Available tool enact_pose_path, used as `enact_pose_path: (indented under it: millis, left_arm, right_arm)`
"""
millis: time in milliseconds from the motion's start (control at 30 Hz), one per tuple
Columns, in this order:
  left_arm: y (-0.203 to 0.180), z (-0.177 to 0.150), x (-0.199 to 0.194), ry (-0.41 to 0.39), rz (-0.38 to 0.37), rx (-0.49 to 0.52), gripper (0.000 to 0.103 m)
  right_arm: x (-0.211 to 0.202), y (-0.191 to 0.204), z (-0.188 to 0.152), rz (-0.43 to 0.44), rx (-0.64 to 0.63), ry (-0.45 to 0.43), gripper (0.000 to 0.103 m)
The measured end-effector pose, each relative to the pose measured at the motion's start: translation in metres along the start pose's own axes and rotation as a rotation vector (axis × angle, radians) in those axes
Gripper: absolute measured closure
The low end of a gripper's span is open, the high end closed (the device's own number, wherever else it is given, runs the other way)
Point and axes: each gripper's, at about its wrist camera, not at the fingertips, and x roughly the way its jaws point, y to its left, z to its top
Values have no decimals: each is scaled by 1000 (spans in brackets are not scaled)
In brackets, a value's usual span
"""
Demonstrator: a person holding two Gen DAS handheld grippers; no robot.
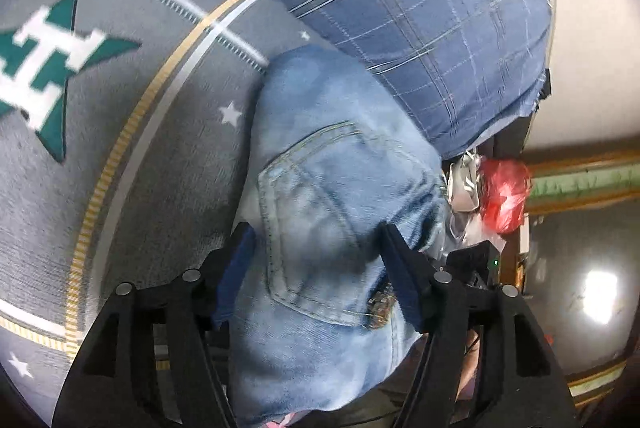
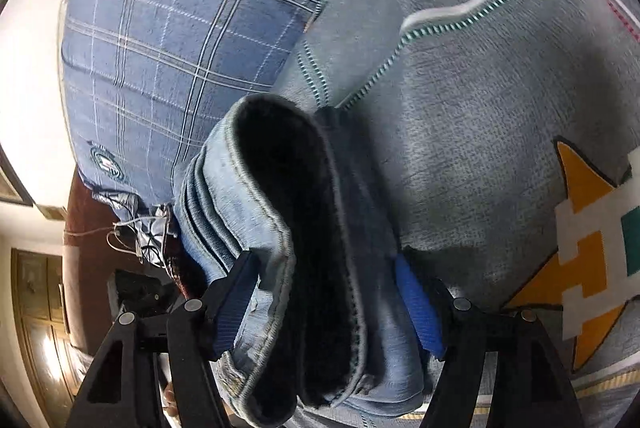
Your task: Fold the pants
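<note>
Light blue jeans [image 1: 320, 220] lie bunched on a grey bedspread. In the left wrist view their back pocket faces me, and my left gripper [image 1: 316, 240] is closed on the thick fold of denim between its blue-padded fingers. In the right wrist view the jeans [image 2: 260, 196] show an open hem or waistband with a dark fleece lining. My right gripper [image 2: 324, 268] is closed on that folded bundle, one finger on each side. Both bundles are thick, so the jaws stand fairly wide.
The grey bedspread [image 1: 168, 168] has stars, gold stripes and a green-and-white star logo. A blue plaid pillow [image 1: 420, 8] lies just beyond the jeans, also in the right wrist view [image 2: 168, 28]. A red plastic bag [image 1: 504, 196] sits past the bed edge.
</note>
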Motion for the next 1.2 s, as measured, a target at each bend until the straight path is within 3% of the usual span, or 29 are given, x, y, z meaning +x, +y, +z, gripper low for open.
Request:
enact_pose_path:
  millis: [133,200,300,400,500,633,833,1000,1200]
  left_arm:
    - [1,-1,4,4,-22,2,39]
    - [-5,-5,4,-20,-10,34,52]
    - [-14,-14,-2,-40,6,77,67]
    - [-28,-25,-26,-83,-58,113,74]
    - [-49,-38,-60,-183,-61,207,74]
    - [-40,-41,-99,-248,-122,197,74]
    - [-12,-17,-143,-350,-74,152,74]
    - [15,6,-140,-358,6,86,74]
    - [21,18,-109,-330,85,43,74]
  right_arm:
    - [5,16,-5,-88,-94,-6,49]
    - [6,22,-9,-108,-133,-14,58]
    - [1,32,-14,-65,-192,-41,73]
    - [-9,48,-23,1,-270,-101,82]
    - [-15,68,-34,68,-338,-157,83]
    - [-21,104,-51,136,-404,-209,83]
    - [25,153,-44,159,-417,-120,83]
    - [69,161,-31,132,-438,-72,83]
    - [94,127,-19,108,-362,-36,83]
